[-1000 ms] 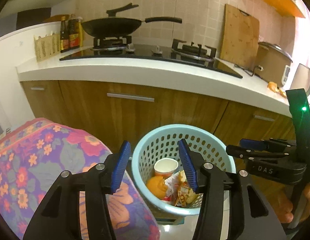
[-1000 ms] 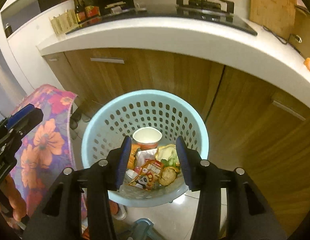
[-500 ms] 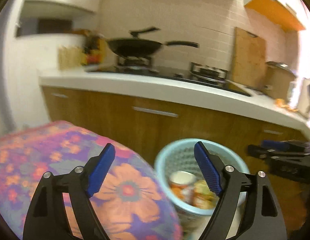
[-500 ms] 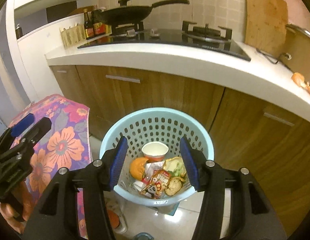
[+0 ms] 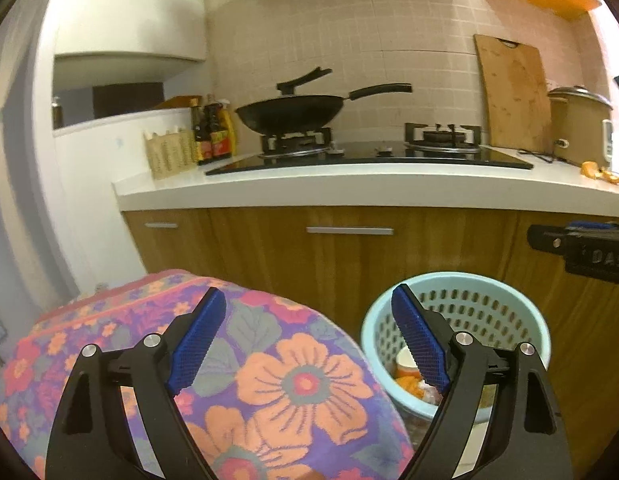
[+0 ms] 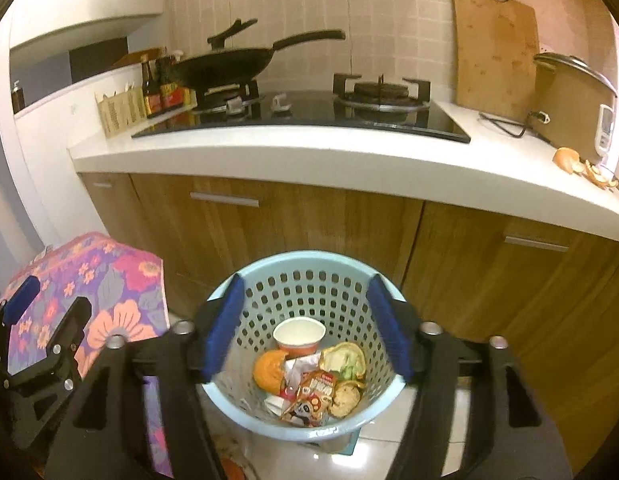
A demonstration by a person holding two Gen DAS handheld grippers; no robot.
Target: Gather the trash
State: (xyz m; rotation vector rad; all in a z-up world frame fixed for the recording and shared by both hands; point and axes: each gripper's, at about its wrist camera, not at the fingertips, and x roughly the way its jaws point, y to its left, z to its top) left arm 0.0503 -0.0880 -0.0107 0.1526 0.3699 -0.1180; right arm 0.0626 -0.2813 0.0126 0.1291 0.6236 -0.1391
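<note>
Kitchen: "DAS" on right gripper [image 5: 581, 236]; fingers spread.

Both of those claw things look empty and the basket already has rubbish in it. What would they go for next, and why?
Probably the right gripper should lift toward the orange peel scraps on the white countertop. Both grippers are open and hold nothing, the left gripper over the floral cloth. The pale blue perforated basket already holds a paper cup and wrappers; the peels look like the only trash outside it.
</note>
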